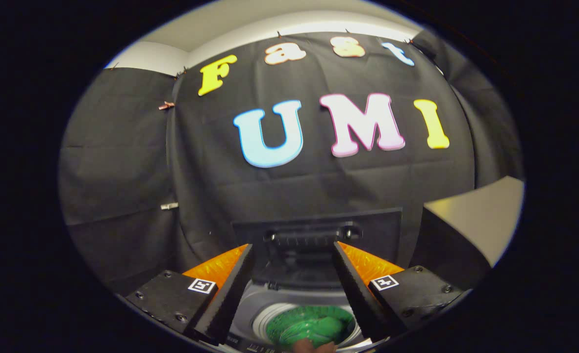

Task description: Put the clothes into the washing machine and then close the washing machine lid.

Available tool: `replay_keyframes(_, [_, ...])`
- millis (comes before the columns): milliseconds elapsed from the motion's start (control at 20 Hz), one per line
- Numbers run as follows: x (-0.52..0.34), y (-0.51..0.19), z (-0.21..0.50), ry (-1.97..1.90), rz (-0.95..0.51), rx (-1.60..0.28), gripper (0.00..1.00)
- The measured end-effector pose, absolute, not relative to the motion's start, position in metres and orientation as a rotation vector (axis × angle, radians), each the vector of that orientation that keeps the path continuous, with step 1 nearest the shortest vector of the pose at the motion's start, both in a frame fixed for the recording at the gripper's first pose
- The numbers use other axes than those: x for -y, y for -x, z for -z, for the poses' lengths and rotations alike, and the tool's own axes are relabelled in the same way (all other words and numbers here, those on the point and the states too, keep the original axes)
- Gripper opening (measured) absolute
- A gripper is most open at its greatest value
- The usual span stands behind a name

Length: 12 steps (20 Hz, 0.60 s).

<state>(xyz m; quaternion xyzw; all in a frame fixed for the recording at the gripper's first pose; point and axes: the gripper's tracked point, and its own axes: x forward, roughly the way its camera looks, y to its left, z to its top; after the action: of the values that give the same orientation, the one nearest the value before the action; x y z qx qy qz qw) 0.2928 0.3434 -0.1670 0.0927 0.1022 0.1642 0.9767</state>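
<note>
clothes (pixel 314 327), a green bundle, lie down in the washing machine's (pixel 250 314) round tub, seen from above between the two fingers, so the loading step looks done or nearly so. something brownish sits at the tub's near rim; i cannot tell what it is. the lid (pixel 318 235) stands upright behind the opening, against the black cloth wall, left up so the tub stays reachable. the jaws (pixel 294 274) hang above the tub, spread wide apart, holding nothing and touching nothing. closing the lid looks like the step left.
</note>
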Motion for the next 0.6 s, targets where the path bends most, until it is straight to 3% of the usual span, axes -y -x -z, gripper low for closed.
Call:
replay_keyframes(300, [-0.36,-0.327,0.115,-0.166,-0.333,-0.1,0.99])
replay_keyframes(600, [-0.392,-0.394,0.131,-0.078,-0.288,-0.167,0.99])
